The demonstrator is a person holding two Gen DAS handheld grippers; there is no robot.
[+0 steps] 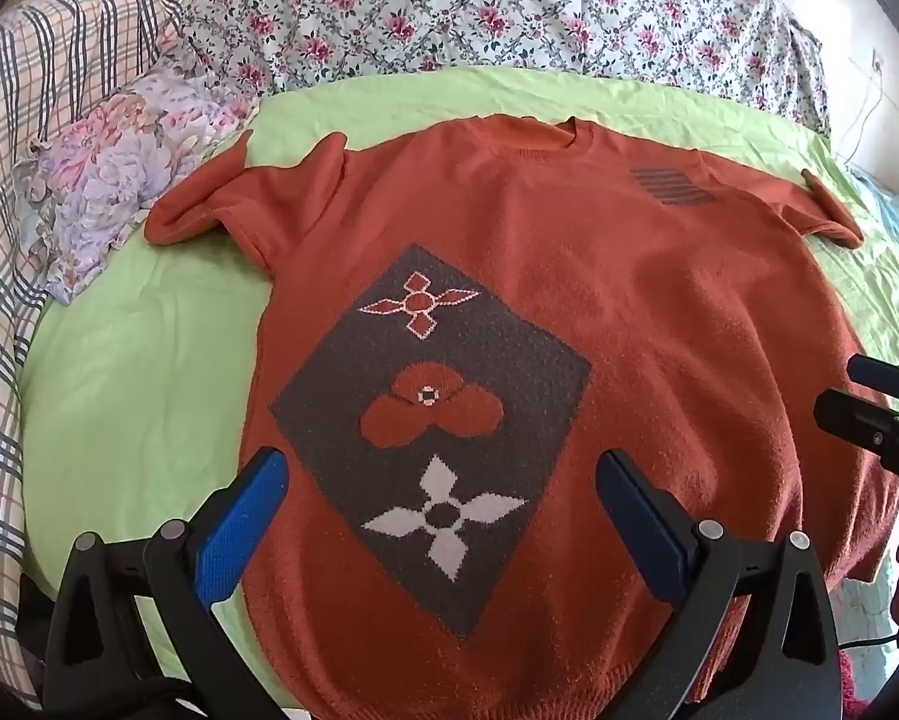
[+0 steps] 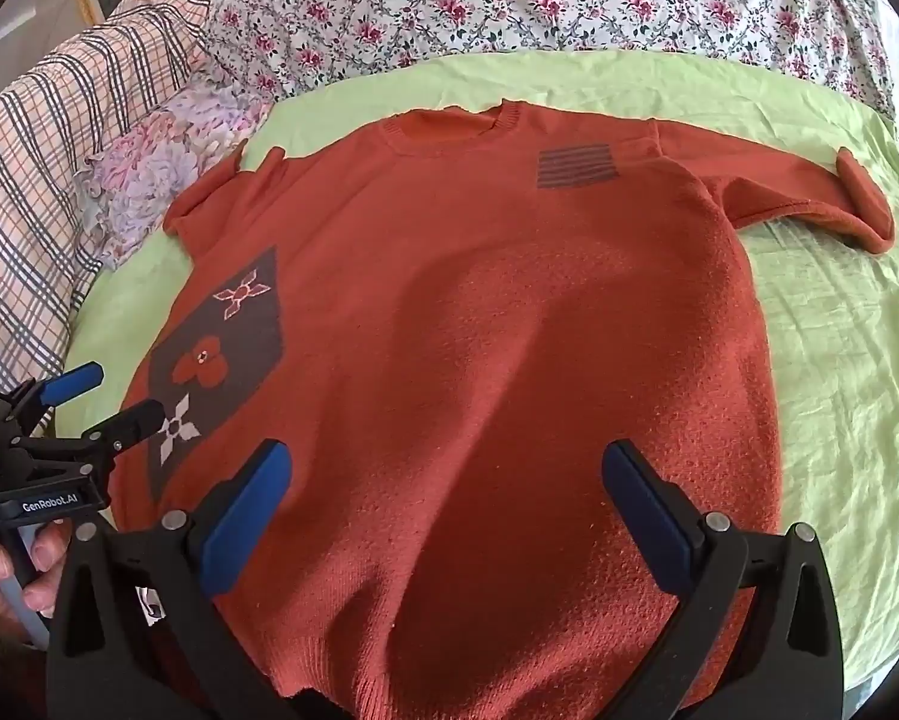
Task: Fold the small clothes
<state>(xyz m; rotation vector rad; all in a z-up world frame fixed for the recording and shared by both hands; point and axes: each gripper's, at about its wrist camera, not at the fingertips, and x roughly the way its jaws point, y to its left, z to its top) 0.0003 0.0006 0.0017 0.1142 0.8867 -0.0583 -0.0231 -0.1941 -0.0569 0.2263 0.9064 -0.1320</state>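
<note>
The left gripper [image 1: 440, 501] and the right gripper [image 2: 446, 495] both hung over the near end of the sweater [image 1: 569, 300], fingers spread wide, holding nothing. The orange sweater lay flat, front up, on the green sheet [image 1: 137, 390], sleeves out to the sides. Past it sat a small flowery pillow [image 1: 119, 180] and a flowery blanket [image 1: 479, 0].

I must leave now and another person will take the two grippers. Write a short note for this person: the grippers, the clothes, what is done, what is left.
Left gripper: open, holds nothing, over the lower front of the sweater.
Right gripper: open, holds nothing, over the same sweater near the hem.
Sweater: flat, front up, on the green sheet, sleeves spread out.
Done: spreading only.
Left: all folds.
</note>
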